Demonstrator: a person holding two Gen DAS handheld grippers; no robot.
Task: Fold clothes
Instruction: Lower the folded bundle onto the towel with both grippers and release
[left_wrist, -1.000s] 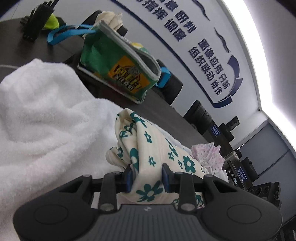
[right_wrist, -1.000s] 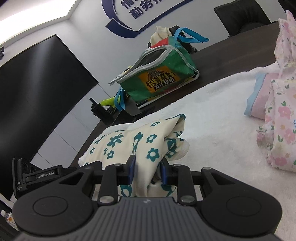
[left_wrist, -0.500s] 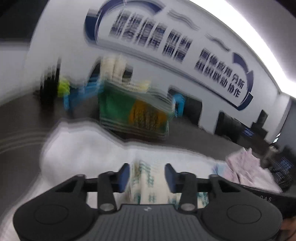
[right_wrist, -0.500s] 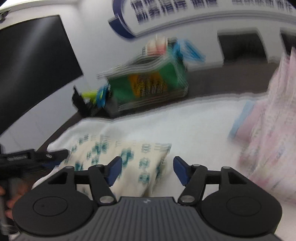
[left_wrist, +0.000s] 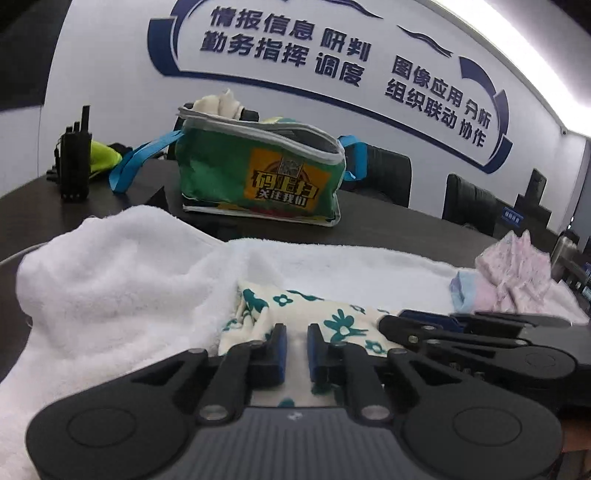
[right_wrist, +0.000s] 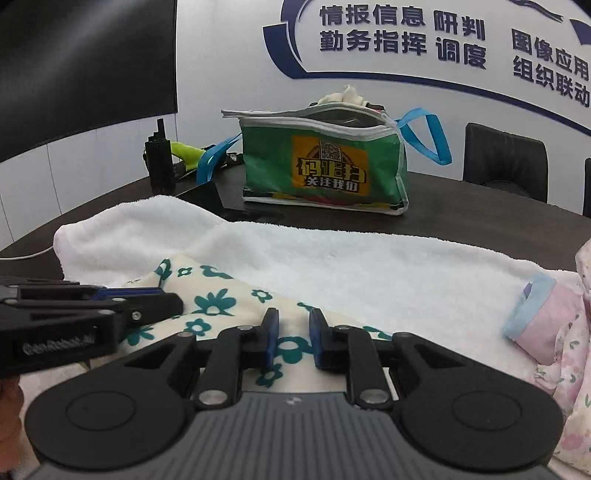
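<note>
A cream garment with teal flowers (left_wrist: 332, 321) lies flat on a white towel (left_wrist: 110, 288); it also shows in the right wrist view (right_wrist: 221, 295). My left gripper (left_wrist: 296, 341) sits low over its near edge, jaws a narrow gap apart with cloth between them. My right gripper (right_wrist: 293, 328) sits the same way, further right on the garment, jaws slightly apart around a fold of cloth. Each gripper shows in the other's view, the right one (left_wrist: 461, 332) and the left one (right_wrist: 92, 310).
A green zip bag with blue straps (left_wrist: 266, 177) stands on the dark table (left_wrist: 406, 229) behind the towel. A black radio (left_wrist: 75, 166) stands at the back left. Pink floral clothes (right_wrist: 561, 325) lie at the right. Black chairs (left_wrist: 469, 206) line the far side.
Both grippers held the bunched garment up a second ago, opened wide during a fast swing, and now sit low with jaws nearly closed on the garment lying flat.
</note>
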